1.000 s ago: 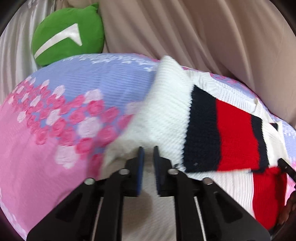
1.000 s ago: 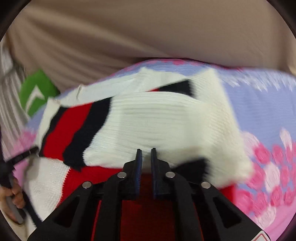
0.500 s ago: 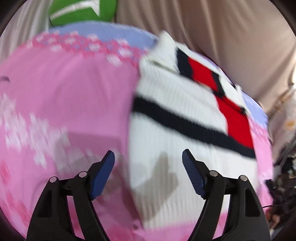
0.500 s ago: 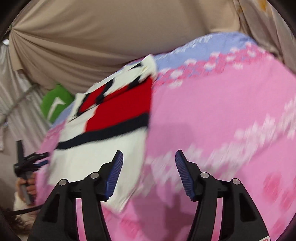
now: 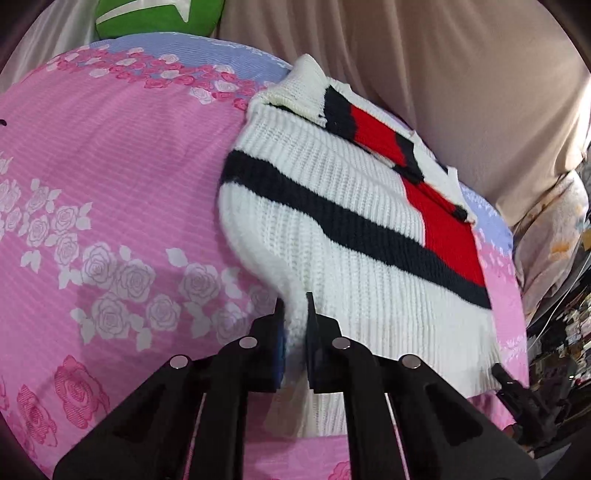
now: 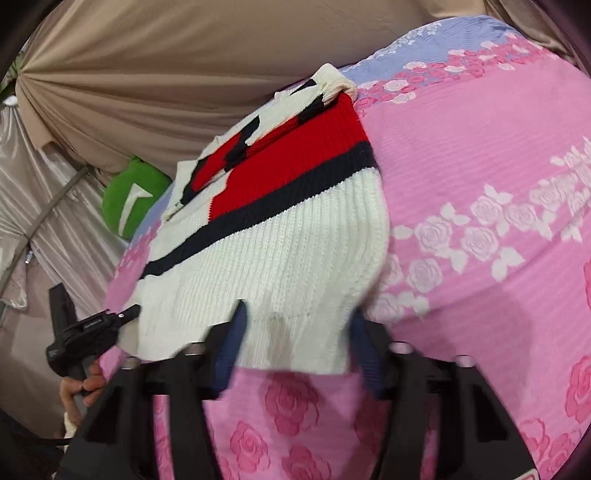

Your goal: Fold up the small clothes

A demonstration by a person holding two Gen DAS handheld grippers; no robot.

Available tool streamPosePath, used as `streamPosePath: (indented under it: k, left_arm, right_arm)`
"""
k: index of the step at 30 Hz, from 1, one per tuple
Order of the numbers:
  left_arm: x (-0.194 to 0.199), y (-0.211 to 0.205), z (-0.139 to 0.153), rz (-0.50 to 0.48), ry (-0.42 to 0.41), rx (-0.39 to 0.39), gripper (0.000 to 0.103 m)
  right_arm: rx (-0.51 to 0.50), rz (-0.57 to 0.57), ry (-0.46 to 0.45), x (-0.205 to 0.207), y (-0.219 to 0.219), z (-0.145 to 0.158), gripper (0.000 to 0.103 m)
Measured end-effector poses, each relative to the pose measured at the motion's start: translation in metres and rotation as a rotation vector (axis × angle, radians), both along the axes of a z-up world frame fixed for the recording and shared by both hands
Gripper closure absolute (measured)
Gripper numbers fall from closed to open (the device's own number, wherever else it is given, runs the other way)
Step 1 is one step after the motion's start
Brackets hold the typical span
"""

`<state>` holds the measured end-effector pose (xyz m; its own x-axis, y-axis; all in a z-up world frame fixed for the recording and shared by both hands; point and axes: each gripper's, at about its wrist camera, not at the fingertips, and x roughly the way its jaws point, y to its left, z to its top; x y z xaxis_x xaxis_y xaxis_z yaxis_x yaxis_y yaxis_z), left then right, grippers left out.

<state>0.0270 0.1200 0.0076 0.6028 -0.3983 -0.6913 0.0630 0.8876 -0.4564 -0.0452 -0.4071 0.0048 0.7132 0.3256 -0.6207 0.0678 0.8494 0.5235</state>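
My left tool (image 5: 293, 314) pinches the sweater (image 5: 332, 206) hem while my right tool (image 6: 295, 332) is closing around it, so next I fold upward.

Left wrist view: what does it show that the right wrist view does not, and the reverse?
Only the left wrist view: cluttered shelves. Only the right wrist view: the person's hand. Both: the sweater, the pink floral sheet, the green cushion, and the left gripper and right gripper closing on the sweater's hem.
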Motion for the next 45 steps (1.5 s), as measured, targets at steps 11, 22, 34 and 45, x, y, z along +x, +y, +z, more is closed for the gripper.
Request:
streamPosePath:
  k: [11, 22, 34, 45]
  left_arm:
    - [-0.111, 0.026, 0.084, -0.032, -0.256, -0.044, 0.097]
    - [-0.221, 0.064, 0.164, -0.038, -0.552, -0.178, 0.097]
    - [0.050, -0.017, 0.094, 0.032, -0.223, 0.059, 0.097]
    - [0.110, -0.016, 0.053, 0.121, -0.129, 0.047, 0.061]
  right_arm:
    - [0.044, -0.037, -0.463, -0.126, -0.029, 0.075, 0.096]
    - [-0.003, 0.023, -0.832, -0.241, -0.016, 0.154, 0.097]
    - [0.181, -0.163, -0.303, 0.031, -0.076, 0.082, 0.097]
    - [-0.004, -0.348, -0.416, 0.055, -0.056, 0.077, 0.056]
